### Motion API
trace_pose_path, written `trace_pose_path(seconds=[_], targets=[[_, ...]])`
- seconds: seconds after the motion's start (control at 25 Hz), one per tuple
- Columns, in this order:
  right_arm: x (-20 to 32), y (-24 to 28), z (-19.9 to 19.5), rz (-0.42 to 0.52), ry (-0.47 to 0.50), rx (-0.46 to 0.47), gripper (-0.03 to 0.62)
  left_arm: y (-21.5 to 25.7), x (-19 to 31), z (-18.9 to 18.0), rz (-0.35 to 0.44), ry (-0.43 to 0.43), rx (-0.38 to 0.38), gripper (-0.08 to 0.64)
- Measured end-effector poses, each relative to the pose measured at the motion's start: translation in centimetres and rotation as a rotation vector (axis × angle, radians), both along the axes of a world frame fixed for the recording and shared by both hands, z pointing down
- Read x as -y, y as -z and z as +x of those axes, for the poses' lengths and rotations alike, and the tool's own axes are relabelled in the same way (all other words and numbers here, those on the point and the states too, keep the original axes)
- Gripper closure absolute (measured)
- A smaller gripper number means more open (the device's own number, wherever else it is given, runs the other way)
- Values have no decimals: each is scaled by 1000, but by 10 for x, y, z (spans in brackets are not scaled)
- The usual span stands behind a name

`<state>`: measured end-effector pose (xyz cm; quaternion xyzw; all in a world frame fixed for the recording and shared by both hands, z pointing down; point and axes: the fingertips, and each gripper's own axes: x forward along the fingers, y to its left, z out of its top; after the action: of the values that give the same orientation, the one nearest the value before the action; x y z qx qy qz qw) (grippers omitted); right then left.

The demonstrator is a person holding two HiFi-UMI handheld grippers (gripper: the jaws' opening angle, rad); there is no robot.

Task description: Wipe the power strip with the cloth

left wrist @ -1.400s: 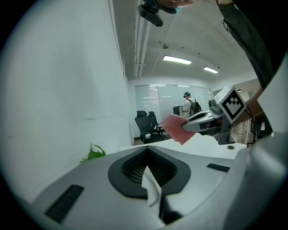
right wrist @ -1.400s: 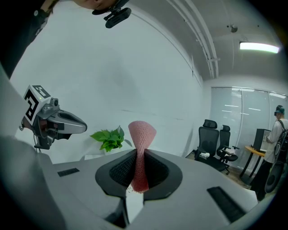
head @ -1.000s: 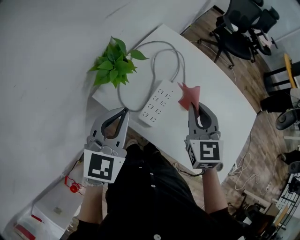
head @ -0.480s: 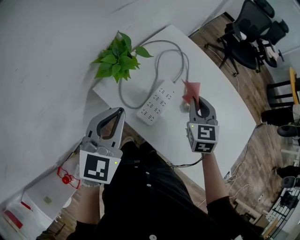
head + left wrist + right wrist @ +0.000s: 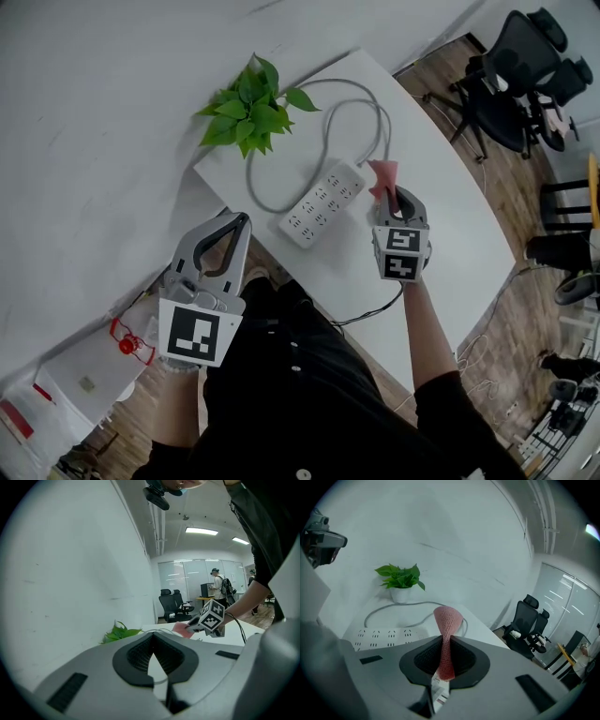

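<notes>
Power strip (image 5: 323, 203), white and long, lies flat and slantwise on the white desk (image 5: 450, 225), between a potted plant (image 5: 248, 112) and the right tongs (image 5: 394, 195); in the right gripper view the strip (image 5: 384, 637) shows its rows of sockets to the left of the jaws, with the plant (image 5: 401, 578) behind it against the white wall; a grey cable (image 5: 375, 112) loops across the desk beyond the strip's far end and curves back past the plant. Pink cloth (image 5: 382, 178) sits just beside that far end of the strip, on its right; whether it touches the strip I cannot tell. The right tongs (image 5: 443, 641) are closed tight on the cloth (image 5: 447, 618), which is pinched narrow between the pads and flares out into a rounded bunch above the tips. The left tongs (image 5: 244, 222) hang by the near left corner of the desk, apart from the strip, over the person's dark clothing; their own view shows the left tongs (image 5: 152, 635) with the tips drawn together and nothing held between them; past them appear the plant (image 5: 119, 632), the cloth (image 5: 180, 627) and the marker cube of the other tongs. Black office chairs (image 5: 525, 66) stand on the wooden floor (image 5: 525, 197) to the right of the desk, well apart from it.
</notes>
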<state>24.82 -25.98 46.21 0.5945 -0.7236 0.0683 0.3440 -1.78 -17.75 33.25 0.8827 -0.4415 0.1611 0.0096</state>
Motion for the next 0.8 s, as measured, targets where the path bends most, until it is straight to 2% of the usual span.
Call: trace_pose_path(seconds=[0.4,0.8], targets=[[11,-36,-7,-101,34,-51,535,-1,2,-8,0,20,10,548],[7,-48,-38,-155,122,-41,535,-6,5,-8,-16,13,4,548]])
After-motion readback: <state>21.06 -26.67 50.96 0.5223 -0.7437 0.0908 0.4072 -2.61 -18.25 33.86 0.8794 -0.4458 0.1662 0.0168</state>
